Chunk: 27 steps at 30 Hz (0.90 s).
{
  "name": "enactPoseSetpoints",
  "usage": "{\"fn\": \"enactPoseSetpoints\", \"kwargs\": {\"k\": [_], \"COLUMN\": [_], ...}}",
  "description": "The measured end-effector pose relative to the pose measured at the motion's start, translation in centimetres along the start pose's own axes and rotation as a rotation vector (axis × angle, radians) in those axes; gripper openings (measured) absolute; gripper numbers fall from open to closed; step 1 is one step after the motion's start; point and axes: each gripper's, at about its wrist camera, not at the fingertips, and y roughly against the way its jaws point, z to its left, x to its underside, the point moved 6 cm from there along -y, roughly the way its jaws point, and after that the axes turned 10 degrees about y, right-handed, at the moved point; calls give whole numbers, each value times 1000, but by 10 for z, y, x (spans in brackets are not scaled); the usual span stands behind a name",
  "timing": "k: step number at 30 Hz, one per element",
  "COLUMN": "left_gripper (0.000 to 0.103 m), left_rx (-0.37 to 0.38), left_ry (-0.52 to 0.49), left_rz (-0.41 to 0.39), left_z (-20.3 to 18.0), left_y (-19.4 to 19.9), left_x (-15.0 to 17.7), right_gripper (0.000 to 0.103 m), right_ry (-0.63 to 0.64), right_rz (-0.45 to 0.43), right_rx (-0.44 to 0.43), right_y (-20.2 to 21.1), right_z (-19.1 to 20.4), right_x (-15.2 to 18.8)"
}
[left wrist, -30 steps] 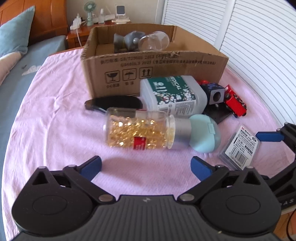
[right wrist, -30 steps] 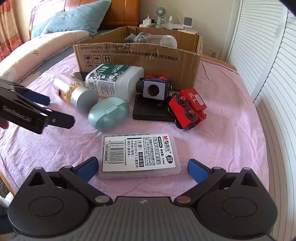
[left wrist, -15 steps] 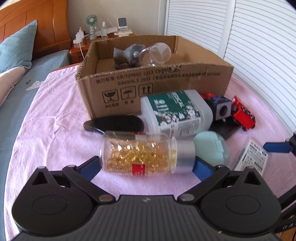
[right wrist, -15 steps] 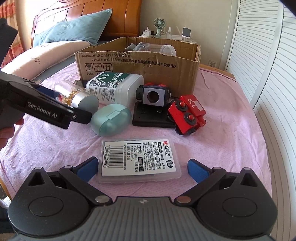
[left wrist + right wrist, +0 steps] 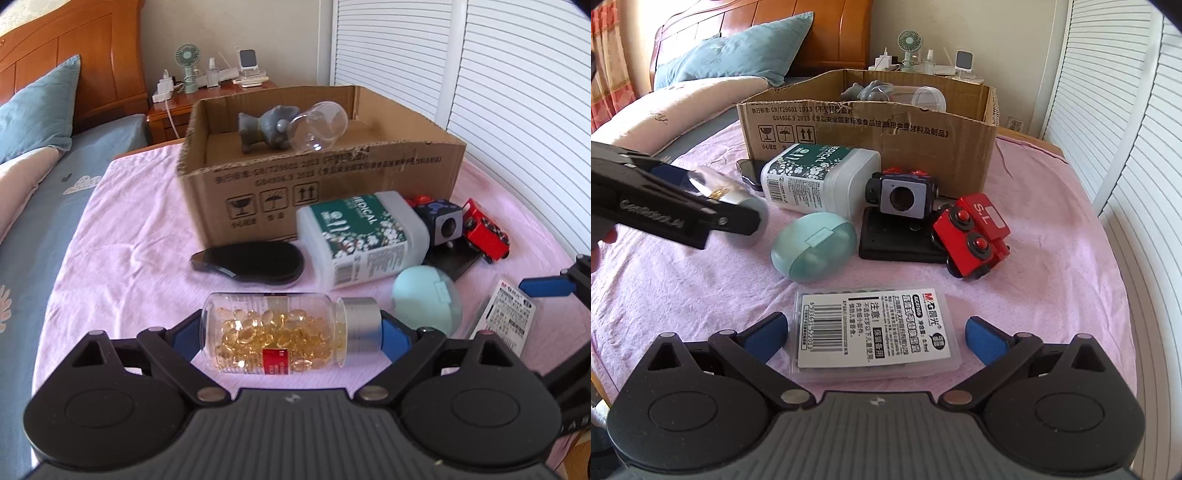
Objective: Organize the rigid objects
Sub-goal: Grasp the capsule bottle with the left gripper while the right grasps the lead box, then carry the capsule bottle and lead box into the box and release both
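1. Glass jar of amber capsules, silver cap to the right, lying crosswise between the left gripper fingers; blue pads at base and cap, seemingly touching both ends, though actual squeeze hard to confirm from this angle.
2. Seen from the right wrist, jar looks raised off the pink cloth, mostly hidden behind the left gripper; probably gripped lengthwise and lifted.
3. Right gripper spread wide, empty, straddling the flat lead case, which lies on the cloth between the pads; no contact yet on either side.
4. Box open at the far side of the cloth, already holding a grey figure and a clear tub.
5. Waiting outside, near the box front: white bottle, black comb-like piece, mint egg case, cube toy, red train.
6. Step in hand: pick-up of the jar by the left, with the right lined up on the lead case.
7. Next call: carry the jar up and forward over the box's near wall, clear of the white bottle, then release in the free floor left of the grey figure. End-to-end grip on smooth glass and a round cap likely to slip or swivel, so steady pressure and level travel advised.
8. For the right: lower, close across the lead case's short sides, lift flat.
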Motion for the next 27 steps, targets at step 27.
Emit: {"fn": "enactPoseSetpoints", "kwargs": {"k": [27], "left_gripper": [93], "left_rx": [15], "left_ry": [-38], "left_rz": [38], "left_z": [0], "left_y": [11], "left_x": [-6], "right_gripper": [94], "right_ry": [7], "right_rz": [88], "right_rx": [-40], "right_y": [6], "right_z": [-1], "right_x": [-5]}}
